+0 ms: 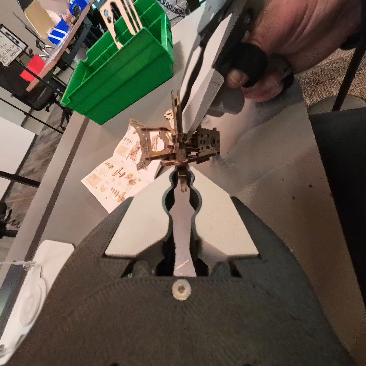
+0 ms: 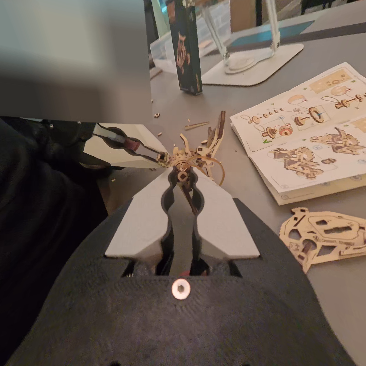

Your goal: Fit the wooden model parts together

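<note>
Landmark: the wooden model (image 1: 179, 147), held off the tabletop (image 1: 267, 178) between both tools.

Left wrist view only: green bin (image 1: 122, 73) up-left of the model, with a pale cut-out sheet (image 1: 116, 23) standing in it. Instruction booklet (image 1: 118, 174) lies open just left of and behind the model. The person's hand (image 1: 287, 49) grips the right gripper (image 1: 190, 136) up-right of the model. Carpet beyond the tabletop's right edge; other desks and a red panel far left.

Right wrist view only: a tall dark box (image 2: 186, 51) stands behind the model, and a white stand base (image 2: 253, 65) sits right of that box. Booklet (image 2: 309, 138) lies right of the model. A flat wooden panel (image 2: 320, 237) lies lower right of it. Wood scraps (image 2: 196, 125) are scattered just behind it.

Left gripper (image 1: 181, 168): jaws nearly closed, pinching a thin stem under the model. In the right wrist view it (image 2: 161, 158) comes in from the left, tips on the model's (image 2: 190, 158) toothed edge. Right gripper (image 2: 183, 172): jaws pinching the hub by the gear.

Orientation: a long slat points up and away from the hub; in the left wrist view the frame spreads left to right. A thin band loops off its right side.

Tabletop grey, matte, marked with a few dark specks.
</note>
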Motion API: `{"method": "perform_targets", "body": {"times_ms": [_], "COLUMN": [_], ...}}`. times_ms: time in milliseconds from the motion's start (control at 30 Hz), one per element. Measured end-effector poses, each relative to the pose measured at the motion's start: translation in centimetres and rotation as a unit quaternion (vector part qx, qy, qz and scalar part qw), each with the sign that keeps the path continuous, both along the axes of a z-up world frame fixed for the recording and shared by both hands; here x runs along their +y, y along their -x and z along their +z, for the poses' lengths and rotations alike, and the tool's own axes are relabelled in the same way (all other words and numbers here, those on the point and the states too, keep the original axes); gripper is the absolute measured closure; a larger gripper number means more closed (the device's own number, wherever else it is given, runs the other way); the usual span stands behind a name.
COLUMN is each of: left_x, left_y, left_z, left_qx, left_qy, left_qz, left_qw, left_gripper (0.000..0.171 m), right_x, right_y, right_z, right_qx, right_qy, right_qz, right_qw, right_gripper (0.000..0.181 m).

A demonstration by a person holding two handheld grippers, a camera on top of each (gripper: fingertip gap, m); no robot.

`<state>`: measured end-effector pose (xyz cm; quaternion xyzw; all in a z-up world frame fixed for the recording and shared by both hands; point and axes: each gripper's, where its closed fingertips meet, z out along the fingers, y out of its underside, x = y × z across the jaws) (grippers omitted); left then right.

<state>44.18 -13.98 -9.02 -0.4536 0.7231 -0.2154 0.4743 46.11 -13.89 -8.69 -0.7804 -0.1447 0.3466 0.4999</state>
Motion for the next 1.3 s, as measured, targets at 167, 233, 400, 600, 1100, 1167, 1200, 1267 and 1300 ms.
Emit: {"method": "perform_targets", "body": {"times_ms": [167, 233, 400, 600, 1100, 1167, 1200, 1267, 1300], "left_x": [-0.6, -0.8, -1.0, -1.6, -2.0, -2.4, -2.4, -2.6, -2.6], "left_y": [-1.1, -1.5, -2.2, -2.6, -3.4, -3.4, -3.4, -3.5, -3.5], "left_z": [1.1, 1.1, 0.6, -0.3, -1.2, -0.9, -0.9, -0.9, -0.9], "left_qx": [-0.019, -0.017, -0.01, 0.004, 0.002, -0.006, -0.008, -0.009, -0.008], "left_qy": [0.006, 0.028, 0.085, 0.168, 0.155, 0.118, 0.097, 0.074, 0.073], "left_qz": [-0.015, -0.015, -0.017, -0.03, -0.049, -0.064, -0.063, -0.064, -0.067], "left_qw": [1.0, 0.999, 0.996, 0.985, 0.987, 0.991, 0.993, 0.995, 0.995], "left_gripper": [0.166, 0.165, 0.155, 0.147, 0.141, 0.161, 0.161, 0.161, 0.161], "right_x": [-0.6, -0.8, -1.3, -1.5, -2.2, -2.4, -2.5, -2.6, -2.7], "right_y": [-0.9, -1.3, -2.0, -2.4, -2.3, -2.2, -2.2, -2.3, -2.3], "right_z": [0.8, 1.0, 0.5, 0.2, 0.1, 0.3, 0.3, 0.4, 0.4], "right_qx": [0.033, 0.043, 0.045, 0.051, 0.069, 0.083, 0.093, 0.101, 0.099], "right_qy": [-0.018, -0.019, -0.001, 0.015, 0.034, 0.038, 0.045, 0.049, 0.052], "right_qz": [-0.014, -0.019, -0.023, -0.018, 0.008, 0.017, 0.022, 0.025, 0.028], "right_qw": [0.999, 0.999, 0.999, 0.998, 0.997, 0.996, 0.994, 0.993, 0.993], "right_gripper": [0.172, 0.173, 0.172, 0.172, 0.172, 0.172, 0.172, 0.172, 0.172]}}
